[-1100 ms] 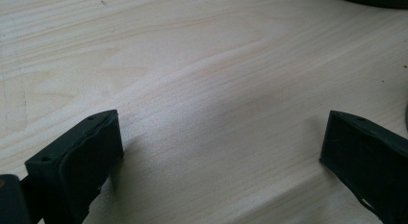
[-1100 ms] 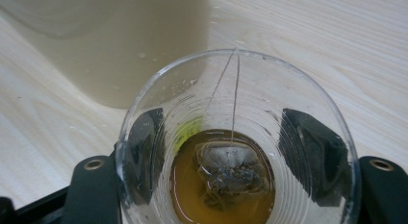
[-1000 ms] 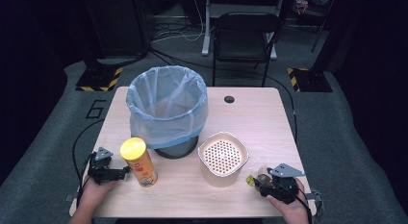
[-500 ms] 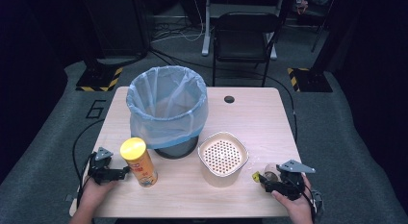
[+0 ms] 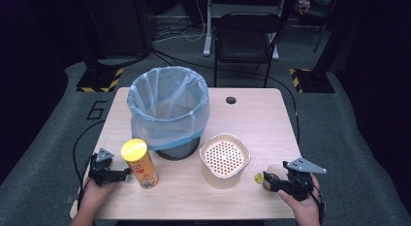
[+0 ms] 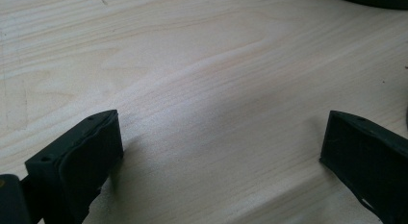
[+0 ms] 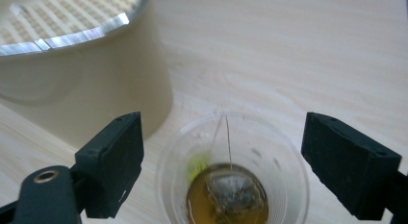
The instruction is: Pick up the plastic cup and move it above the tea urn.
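A pale wooden table [image 5: 271, 119] with a round cable hole [image 5: 231, 100] stands on grey carpet [image 5: 354, 153] marked with a dark "6" [image 5: 97, 110]. Behind it sits a black chair [image 5: 248, 34] (unoccupied), flanked by yellow-and-black striped floor plates [image 5: 99, 79]. Cables [image 5: 179, 34] trail across the dim floor; the far room lies in darkness.

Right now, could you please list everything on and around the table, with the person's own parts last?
Table: one, pale wood, centre.
Bin: one, dark with a blue liner, table's back left.
Crisp can: one, yellow lid, upright, front left.
Strainer container: one, cream, front centre.
Clear cup: one, tea bag and brown liquid inside, front right.
Chair: one, black, behind the table.
Left tool: black, open, beside the can.
Right tool: black, jaws just opened, astride the cup.
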